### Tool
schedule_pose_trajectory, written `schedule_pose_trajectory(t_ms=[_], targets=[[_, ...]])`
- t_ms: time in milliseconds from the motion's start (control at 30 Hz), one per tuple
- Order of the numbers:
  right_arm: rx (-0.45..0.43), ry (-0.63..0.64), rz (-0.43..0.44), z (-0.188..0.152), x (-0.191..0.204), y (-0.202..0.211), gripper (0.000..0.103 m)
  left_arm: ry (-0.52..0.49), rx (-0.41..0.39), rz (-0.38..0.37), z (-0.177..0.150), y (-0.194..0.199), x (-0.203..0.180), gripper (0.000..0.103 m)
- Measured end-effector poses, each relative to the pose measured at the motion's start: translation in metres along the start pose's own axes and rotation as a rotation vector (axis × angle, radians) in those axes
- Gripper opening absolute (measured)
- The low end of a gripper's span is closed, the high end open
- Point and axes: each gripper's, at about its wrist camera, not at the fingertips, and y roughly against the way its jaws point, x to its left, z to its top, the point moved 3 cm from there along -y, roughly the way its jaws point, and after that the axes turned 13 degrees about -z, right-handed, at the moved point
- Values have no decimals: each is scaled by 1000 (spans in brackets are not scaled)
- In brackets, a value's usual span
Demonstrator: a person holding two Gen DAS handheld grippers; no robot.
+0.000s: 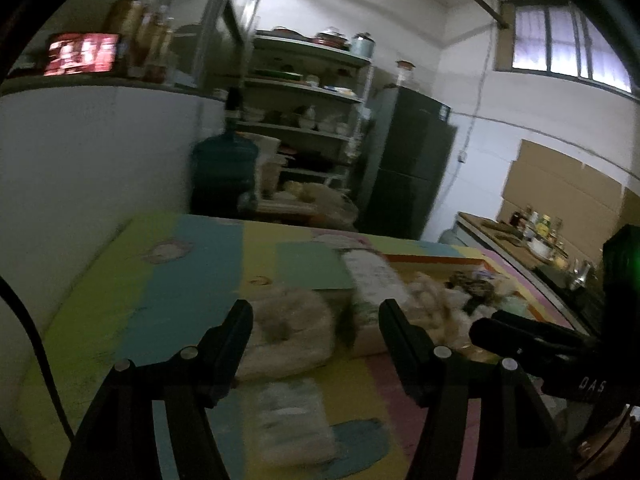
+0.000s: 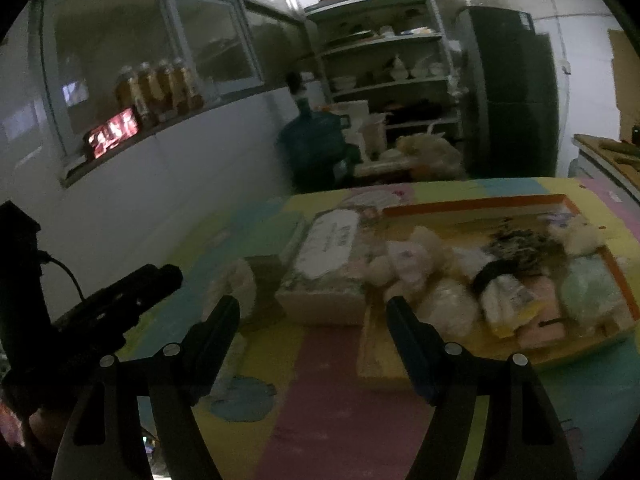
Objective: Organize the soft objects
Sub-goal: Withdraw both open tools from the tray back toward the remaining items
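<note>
Pastel mat (image 2: 332, 412), metal shelves (image 2: 384, 60) (dim kitchen), both tongs (image 1: 316, 320) (image 2: 312, 316) spread apart, empty

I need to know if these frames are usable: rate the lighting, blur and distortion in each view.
Left wrist view: dim room, the window is the bright spot, motion blur smears the soft objects on the mat; fisheye bends the walls. Right wrist view: equally dim, toys in the tray are soft-edged, dark vignette at the corners. Left gripper and right gripper fingers stay fairly sharp.
</note>
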Motion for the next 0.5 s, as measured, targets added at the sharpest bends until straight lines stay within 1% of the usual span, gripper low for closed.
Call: schedule_pose_trajectory(t_ms=[133, 300, 500], targets=[[32, 24, 14, -8, 22, -12, 77, 16, -18, 41, -5, 16, 21, 65], [77, 35, 57, -20, 51, -28, 77, 33, -37, 82, -11, 30, 45, 65], [149, 49, 85, -39, 84, -50, 77, 61, -48, 96, -15, 41, 70, 65]])
